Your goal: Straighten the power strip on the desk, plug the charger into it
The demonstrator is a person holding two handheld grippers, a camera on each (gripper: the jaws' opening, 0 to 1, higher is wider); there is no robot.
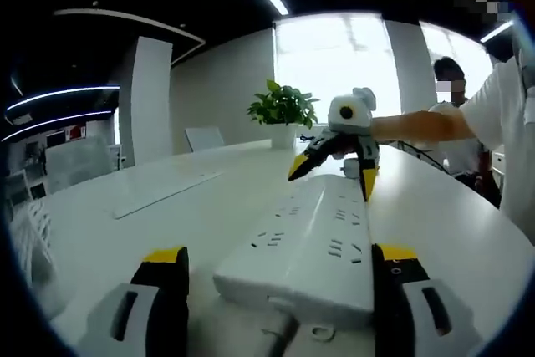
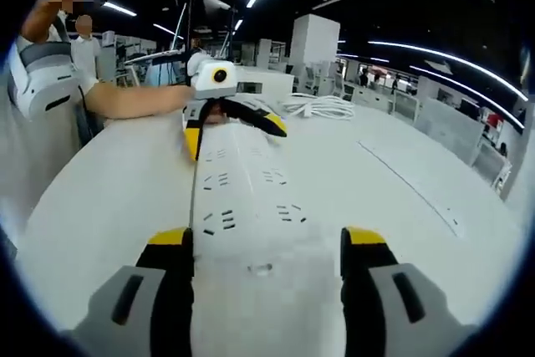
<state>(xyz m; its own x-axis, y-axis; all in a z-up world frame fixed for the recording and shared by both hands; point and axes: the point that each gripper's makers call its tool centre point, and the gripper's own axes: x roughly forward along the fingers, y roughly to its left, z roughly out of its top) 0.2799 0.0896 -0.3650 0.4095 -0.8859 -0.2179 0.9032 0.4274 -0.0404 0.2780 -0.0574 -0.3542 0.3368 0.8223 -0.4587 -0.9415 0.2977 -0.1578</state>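
Note:
A long white power strip (image 1: 313, 244) lies flat on the white desk (image 1: 167, 215), running from one gripper to the other. In the left gripper view its near end sits between my left gripper's (image 1: 280, 290) yellow-tipped jaws, with a gap on the left side, so that gripper is open. My right gripper (image 1: 334, 175) straddles the far end. In the right gripper view the power strip (image 2: 251, 206) fills the space between the jaws of my right gripper (image 2: 267, 269), which touch both its sides. The left gripper (image 2: 230, 130) stands at its far end.
A coil of white cable (image 2: 322, 106) lies on the desk (image 2: 401, 206) beyond the strip. A potted green plant (image 1: 284, 110) stands at the far edge. A person's arm (image 1: 418, 127) reaches over the desk from the side. Flat desk panels (image 1: 163, 190) lie to the left.

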